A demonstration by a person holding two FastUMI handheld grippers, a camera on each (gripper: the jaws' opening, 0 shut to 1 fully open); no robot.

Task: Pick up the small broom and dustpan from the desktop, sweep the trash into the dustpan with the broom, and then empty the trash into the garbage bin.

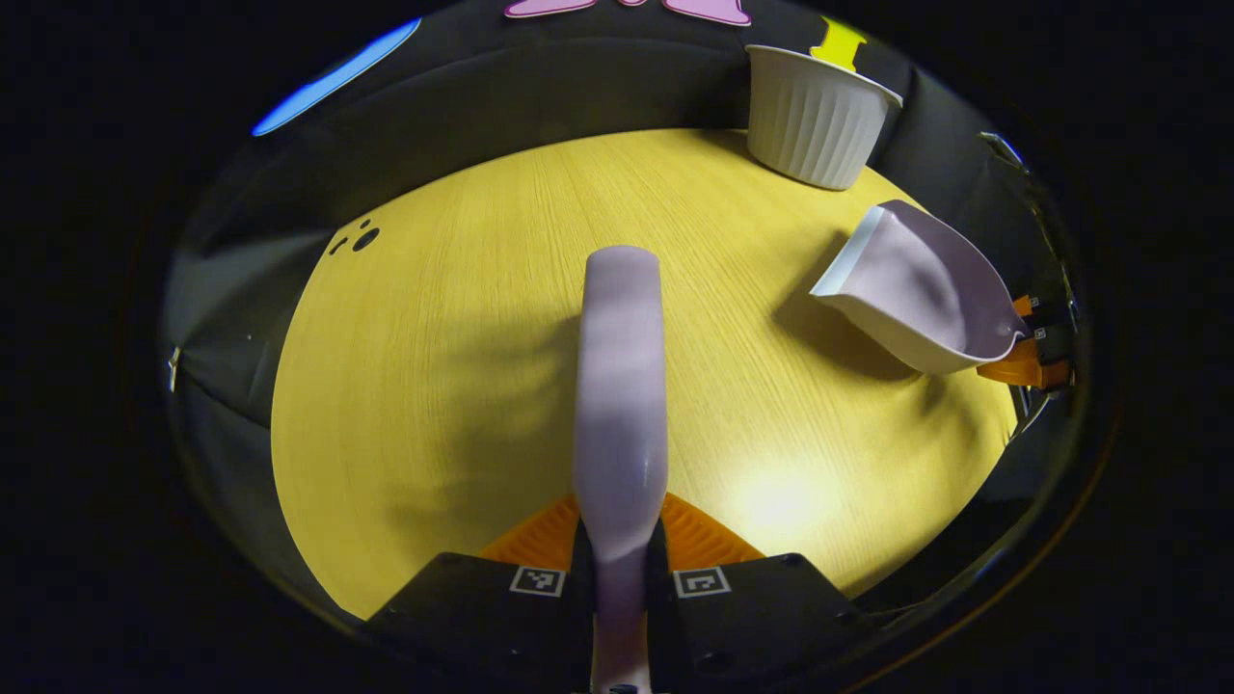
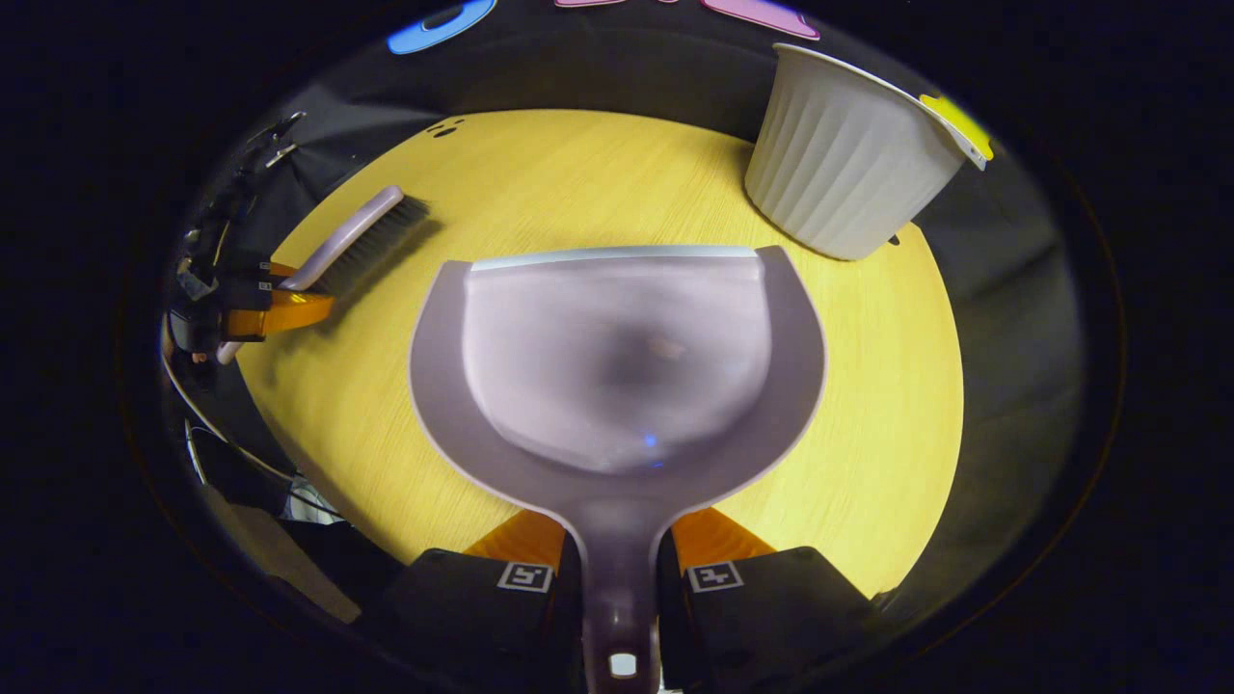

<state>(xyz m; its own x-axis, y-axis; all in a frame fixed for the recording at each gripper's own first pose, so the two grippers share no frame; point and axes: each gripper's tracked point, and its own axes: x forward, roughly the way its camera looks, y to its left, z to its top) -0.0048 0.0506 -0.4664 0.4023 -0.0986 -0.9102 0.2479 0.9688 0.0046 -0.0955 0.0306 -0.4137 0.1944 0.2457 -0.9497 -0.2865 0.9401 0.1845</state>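
Lilac broom (image 1: pixel 621 386) pinched in left jaws, dustpan (image 2: pixel 617 366) in right jaws, no readable writing.

— What colours am I carrying?

— My left gripper (image 1: pixel 619 540) is holding a pale lilac broom (image 1: pixel 621 386); its bristles are showing dark grey in the right gripper view. My right gripper (image 2: pixel 617 554) is holding a dustpan (image 2: pixel 617 357) in the same pale lilac, with a lighter strip along its front lip.

— And around them?

— The desktop (image 1: pixel 434 386) is glowing yellow with fine wood grain. The garbage bin (image 2: pixel 848 164) is looking white, ribbed in vertical lines.
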